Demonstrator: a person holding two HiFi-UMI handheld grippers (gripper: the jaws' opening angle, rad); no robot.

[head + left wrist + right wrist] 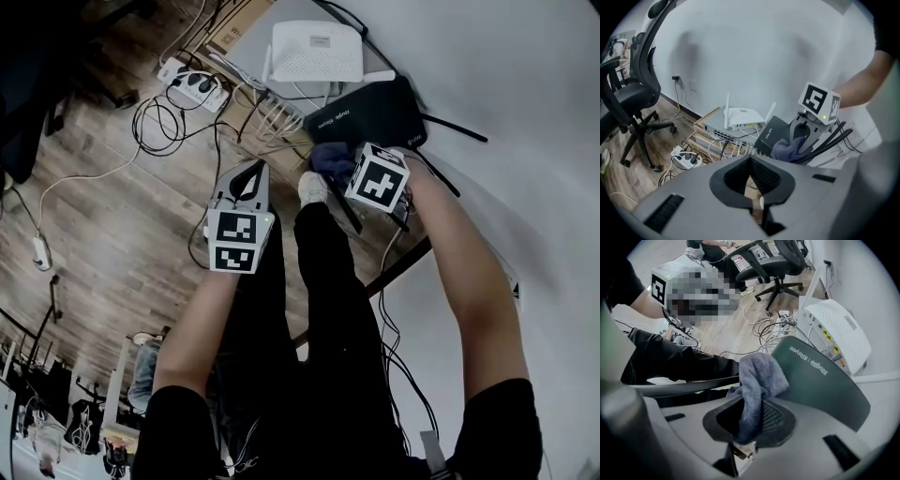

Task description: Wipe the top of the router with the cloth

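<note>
Your right hand-held gripper [749,423] is clamped on the cloth [757,375], which bunches just ahead of it at the near edge of the black router [821,386]. The wipe looks barely begun, with nearly the whole top left to cover. Your left hand-held gripper [752,177] is closed on nothing, off to the side

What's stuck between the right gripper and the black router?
The blue-grey cloth. The right gripper pinches it in its jaws, and it bunches up at the black router's near edge. The right gripper view shows this best.

Office chair [629,96], power strip [192,86] on wood floor [112,234], network switch [723,134], tangled cables [159,120]
</note>
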